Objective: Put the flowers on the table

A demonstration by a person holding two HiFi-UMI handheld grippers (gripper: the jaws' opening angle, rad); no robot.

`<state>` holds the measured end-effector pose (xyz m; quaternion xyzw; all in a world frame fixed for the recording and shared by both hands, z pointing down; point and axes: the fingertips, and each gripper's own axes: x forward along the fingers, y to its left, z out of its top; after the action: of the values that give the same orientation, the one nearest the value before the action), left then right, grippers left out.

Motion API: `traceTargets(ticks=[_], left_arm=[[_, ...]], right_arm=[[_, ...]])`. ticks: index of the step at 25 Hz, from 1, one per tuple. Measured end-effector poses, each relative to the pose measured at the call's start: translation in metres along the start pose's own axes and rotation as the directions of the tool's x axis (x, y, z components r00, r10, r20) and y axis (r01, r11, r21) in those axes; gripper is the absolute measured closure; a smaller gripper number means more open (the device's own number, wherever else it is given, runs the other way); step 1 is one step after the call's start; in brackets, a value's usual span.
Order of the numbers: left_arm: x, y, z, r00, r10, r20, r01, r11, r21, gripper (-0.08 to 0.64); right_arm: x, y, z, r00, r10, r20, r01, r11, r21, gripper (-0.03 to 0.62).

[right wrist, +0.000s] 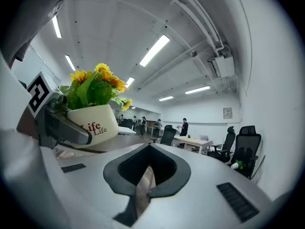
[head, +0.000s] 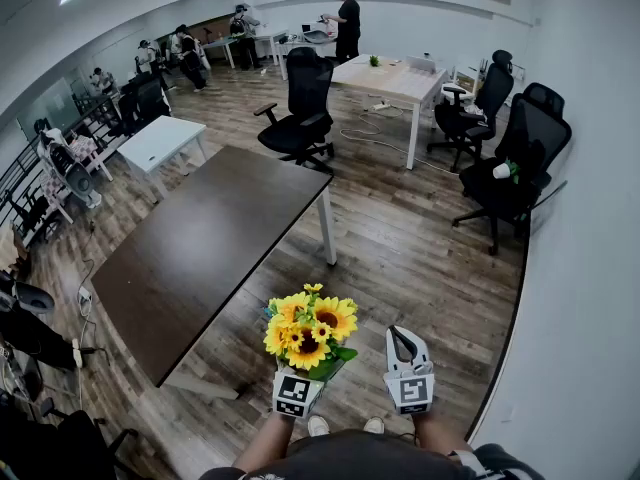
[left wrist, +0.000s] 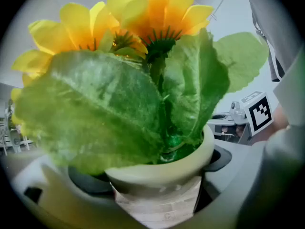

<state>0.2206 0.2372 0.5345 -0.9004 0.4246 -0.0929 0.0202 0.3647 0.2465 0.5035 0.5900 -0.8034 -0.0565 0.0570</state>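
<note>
A bunch of yellow sunflowers (head: 310, 330) with green leaves stands in a cream pot (left wrist: 162, 175). My left gripper (head: 312, 365) is shut on the pot and holds it upright in the air, near the front corner of the dark brown table (head: 210, 248). In the left gripper view the leaves (left wrist: 119, 104) fill the picture and the jaws hug both sides of the pot. The right gripper view shows the pot (right wrist: 93, 123) with red lettering at the left. My right gripper (head: 403, 340) hangs beside the flowers, shut and empty, its tips meeting (right wrist: 145, 175).
A black office chair (head: 300, 108) stands past the dark table. A light wooden table (head: 395, 78) stands beyond it, with more chairs (head: 515, 163) along the white wall at right. A small white table (head: 160, 140) and a fan (head: 70, 173) are at left. People stand far back.
</note>
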Motion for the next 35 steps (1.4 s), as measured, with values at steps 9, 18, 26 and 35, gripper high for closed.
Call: traceTargets(ticks=[9,18,26,35], left_arm=[[-0.009,0.022,0.013,0.999,0.009,0.035,-0.010,1.000,0.016,0.005],[-0.029,0.046,-0.006,0.999,0.041,0.012,-0.041,0.999,-0.008,0.005],[-0.046,0.081,-0.002,0.996,0.076,0.050,-0.074,0.996,-0.047,0.005],[-0.073,0.142,-0.011,0.992,0.118,0.052,-0.114,0.991,-0.077,0.005]], right_arm=[[0.016,0.020,0.016,1.000,0.006,0.019,-0.005,1.000,-0.015,0.569],[0.025,0.047,0.029,0.997,0.027,0.072,-0.028,0.999,0.019,0.569],[0.033,0.079,0.009,0.997,0.060,0.040,-0.062,0.996,0.068,0.569],[0.063,0.128,0.021,0.998,0.070,0.001,-0.070,0.990,0.124,0.569]])
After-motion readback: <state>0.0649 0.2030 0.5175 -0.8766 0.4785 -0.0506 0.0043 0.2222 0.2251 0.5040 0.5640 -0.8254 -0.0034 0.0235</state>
